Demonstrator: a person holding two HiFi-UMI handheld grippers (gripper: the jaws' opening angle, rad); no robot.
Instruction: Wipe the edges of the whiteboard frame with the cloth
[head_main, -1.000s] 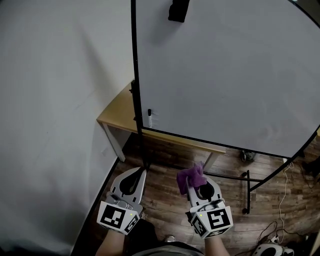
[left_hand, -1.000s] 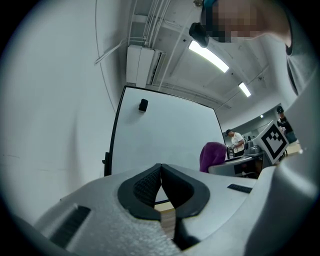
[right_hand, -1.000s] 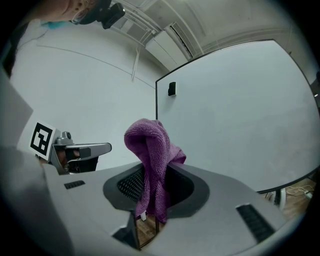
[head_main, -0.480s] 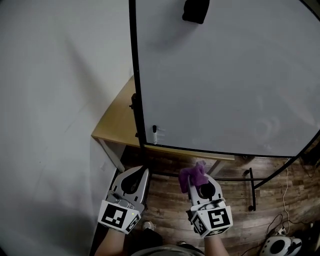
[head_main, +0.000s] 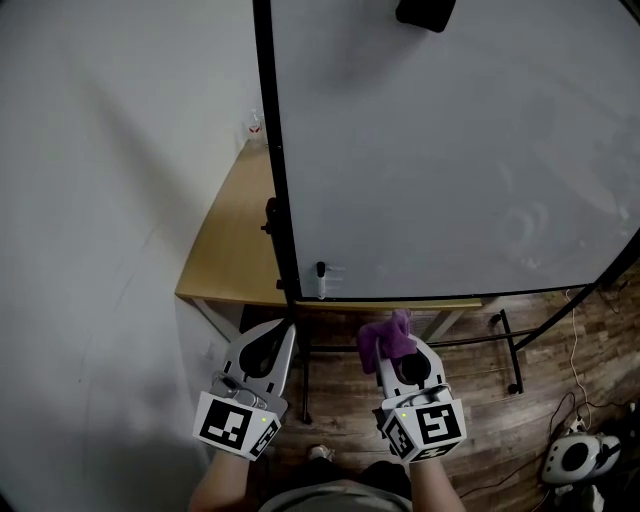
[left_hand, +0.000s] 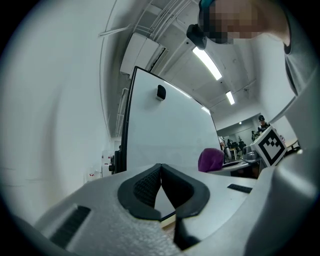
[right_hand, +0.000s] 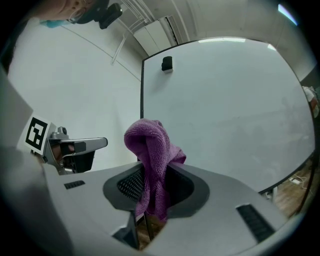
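Since a second ago, the board's lower edge and the marker are sitting lower in the head view and closer to both fingertips, and more of the table is showing. Both grippers are keeping their places.

The right gripper (head_main: 398, 352) is clamping the cloth (head_main: 383, 340), a purple, nubbly terry rag. It is bunching into a rounded hump above the fingers (right_hand: 185, 182) and trailing down between their black, cross-ribbed pads. The left gripper (head_main: 287, 330) is holding nothing, its dark pads pressing together at the tips. The cloth is showing just to the right of them in the left gripper view.

Below both fingertips the floor (head_main: 470, 400) is showing dark wood planks, with thin black stand legs (head_main: 505, 350) standing to the right of the right fingers.

Just beyond the fingertips the frame (head_main: 450, 297), a narrow black strip, is running along the bottom of the board (head_main: 450, 150), a smooth white sheet. The cloth is hanging short of it, not touching. The marker (head_main: 320, 281), white with a dark cap, is standing against the board's lower left corner, ahead of the gap between the two grippers.

A pale wooden table (head_main: 235, 250) is stretching away behind the frame's left upright, ahead of the left fingers. A plain white wall (head_main: 100, 200) is filling everything left of them. Far ahead of the right fingers, a black block (head_main: 425, 12) is sticking to the board's face.
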